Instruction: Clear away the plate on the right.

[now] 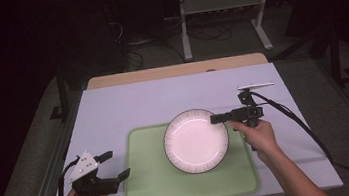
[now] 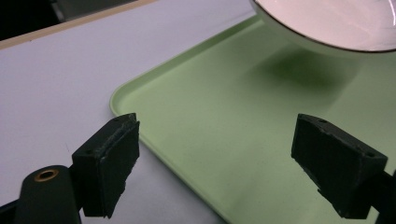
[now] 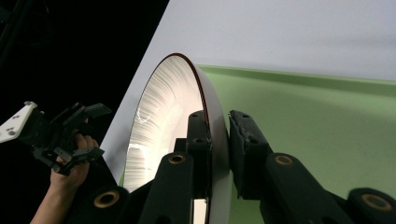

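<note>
Seen from the high view, at the lower left of the frame, the left gripper (image 1: 113, 166) is hovering over the bare white table (image 1: 128, 103), just off the left edge of the pale green tray (image 1: 148, 187). Its jaws are standing wide apart with nothing between them; in the left gripper view they are framing the tray's near corner (image 2: 140, 93).

In the middle of the frame, a white plate (image 1: 196, 140) with a thin dark rim is sitting over the upper part of the tray. In the left gripper view, at the upper right, the plate (image 2: 327, 23) is casting a shadow on the tray, so it appears to be lifted off it rather than resting.

At the right of centre, the right gripper (image 1: 214, 119) is pinching the plate's right rim. In the right gripper view, its jaws are nearly closed, one pad on each face of the plate (image 3: 163, 116).

Judging from this, the plate is already gripped and carried above the tray; setting it down and letting go are probably still left.
</note>
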### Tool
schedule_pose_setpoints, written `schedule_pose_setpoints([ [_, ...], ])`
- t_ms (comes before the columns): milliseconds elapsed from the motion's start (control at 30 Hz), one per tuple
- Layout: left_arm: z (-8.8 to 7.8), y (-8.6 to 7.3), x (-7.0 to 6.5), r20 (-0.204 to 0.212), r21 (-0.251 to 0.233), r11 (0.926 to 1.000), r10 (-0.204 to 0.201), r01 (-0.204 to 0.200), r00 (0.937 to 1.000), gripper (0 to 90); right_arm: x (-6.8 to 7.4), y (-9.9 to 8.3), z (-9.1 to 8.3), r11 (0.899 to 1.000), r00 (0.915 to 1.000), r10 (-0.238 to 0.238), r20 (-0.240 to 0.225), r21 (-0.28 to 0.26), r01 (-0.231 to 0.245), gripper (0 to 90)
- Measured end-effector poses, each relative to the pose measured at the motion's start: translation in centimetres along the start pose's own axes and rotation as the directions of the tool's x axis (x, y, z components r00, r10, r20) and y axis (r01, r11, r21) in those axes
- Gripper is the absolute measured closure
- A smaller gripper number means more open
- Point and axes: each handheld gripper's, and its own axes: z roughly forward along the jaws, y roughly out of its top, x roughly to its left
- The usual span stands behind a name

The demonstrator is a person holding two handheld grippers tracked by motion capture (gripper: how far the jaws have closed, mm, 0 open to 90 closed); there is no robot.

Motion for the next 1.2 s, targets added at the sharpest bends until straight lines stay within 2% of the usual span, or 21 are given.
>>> schedule_pose_setpoints([
  [200,0.0,0.0,0.0,0.001,0.0,1.0,0.0,0.0,1.0,14.9,-0.3,-0.4,1.7,1.0,0.9998,0.018,-0.011,0.009,-0.017,77.3],
  [567,0.0,0.0,0.0,0.003,-0.001,1.0,-0.002,0.002,1.0,14.9,-0.8,-1.3,3.8,0.999,0.9993,0.037,0.002,0.016,-0.037,76.8],
  [1200,0.0,-0.1,0.1,0.004,0.001,1.0,-0.001,0.001,1.0,14.9,-1.4,-2.3,5.8,0.998,0.9983,0.056,0.011,0.019,-0.057,77.2],
])
